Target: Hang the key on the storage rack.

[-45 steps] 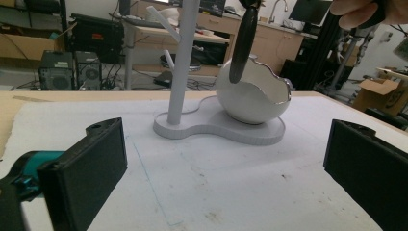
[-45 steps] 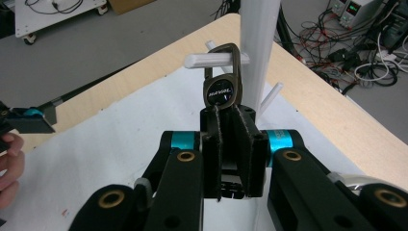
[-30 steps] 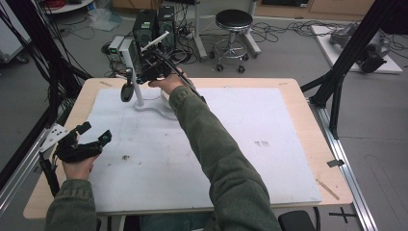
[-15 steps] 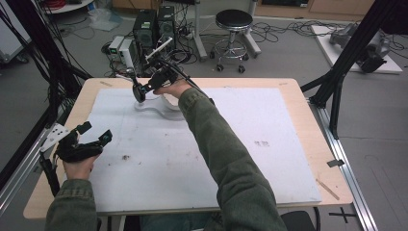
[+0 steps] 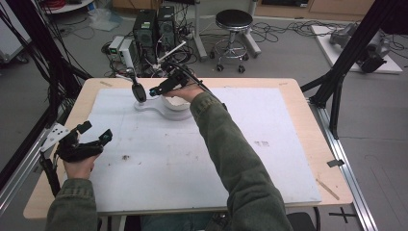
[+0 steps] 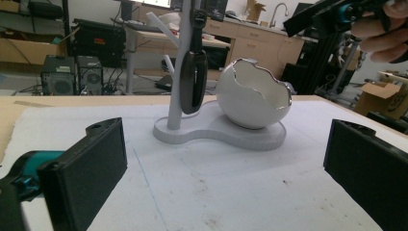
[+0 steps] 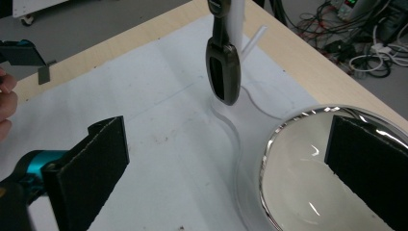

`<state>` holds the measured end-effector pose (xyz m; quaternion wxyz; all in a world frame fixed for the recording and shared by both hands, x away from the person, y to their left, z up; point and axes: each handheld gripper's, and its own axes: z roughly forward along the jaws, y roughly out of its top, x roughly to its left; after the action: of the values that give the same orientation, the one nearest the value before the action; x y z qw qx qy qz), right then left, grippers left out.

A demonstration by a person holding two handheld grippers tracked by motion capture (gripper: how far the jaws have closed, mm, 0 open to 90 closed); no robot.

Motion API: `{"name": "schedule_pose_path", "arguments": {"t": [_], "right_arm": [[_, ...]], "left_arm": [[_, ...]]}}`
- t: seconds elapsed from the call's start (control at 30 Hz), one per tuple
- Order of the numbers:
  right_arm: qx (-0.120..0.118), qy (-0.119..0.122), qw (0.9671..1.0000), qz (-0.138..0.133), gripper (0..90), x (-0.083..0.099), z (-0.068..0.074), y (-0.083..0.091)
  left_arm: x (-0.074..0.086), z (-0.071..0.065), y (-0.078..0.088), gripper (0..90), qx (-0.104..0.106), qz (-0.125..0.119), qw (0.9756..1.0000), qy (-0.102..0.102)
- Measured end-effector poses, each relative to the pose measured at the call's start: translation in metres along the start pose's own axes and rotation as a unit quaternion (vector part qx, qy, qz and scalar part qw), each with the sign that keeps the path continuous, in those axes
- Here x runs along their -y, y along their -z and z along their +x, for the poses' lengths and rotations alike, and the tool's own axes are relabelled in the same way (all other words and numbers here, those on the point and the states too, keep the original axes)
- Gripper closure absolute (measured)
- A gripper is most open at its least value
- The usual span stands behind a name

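Watch point(image 5: 139, 91) hangs on the white stand point(image 5: 144, 107), hanging done; right tongs point(image 5: 155, 90), just opened and empty, beside it; left tongs point(image 5: 94, 134) apart, well off the stand.

no writing, label or number can be read anywhere.

A round stool point(image 5: 233, 20) and computer towers point(image 5: 155, 26) stand beyond the table point(image 5: 308, 125).
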<state>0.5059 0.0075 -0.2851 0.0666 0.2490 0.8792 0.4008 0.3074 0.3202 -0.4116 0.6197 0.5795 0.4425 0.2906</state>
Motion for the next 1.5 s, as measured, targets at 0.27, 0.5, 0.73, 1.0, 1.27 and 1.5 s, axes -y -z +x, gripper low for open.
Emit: {"name": "schedule_pose_path", "arguments": {"t": [0.27,0.5,0.73,1.0,1.27,1.5], "right_arm": [[0.021,-0.021,0.9995,-0.013,0.5,0.023,-0.01,0.026],[0.032,-0.046,0.9981,-0.025,0.5,0.05,-0.021,0.046],[0.043,-0.066,0.996,-0.04,0.5,0.078,-0.032,0.067],[0.06,-0.075,0.9941,-0.052,0.5,0.106,-0.041,0.088],[0.061,-0.08,0.993,-0.061,0.5,0.132,-0.038,0.098],[0.065,-0.087,0.9919,-0.067,0.5,0.151,-0.039,0.105]], "left_arm": [[0.0,0.001,0.0,1.7,-0.003,0.001,1.0,0.001],[0.0,0.0,0.0,1.7,-0.003,0.006,1.0,-0.005],[0.0,-0.002,0.001,1.7,-0.002,0.011,0.9999,-0.007],[0.0,-0.003,0.001,1.7,-0.002,0.015,0.9999,-0.009],[0.0,-0.004,0.001,1.7,-0.001,0.019,0.9998,-0.01],[0.001,-0.005,0.0,1.7,0.001,0.026,0.9996,-0.011]]}}
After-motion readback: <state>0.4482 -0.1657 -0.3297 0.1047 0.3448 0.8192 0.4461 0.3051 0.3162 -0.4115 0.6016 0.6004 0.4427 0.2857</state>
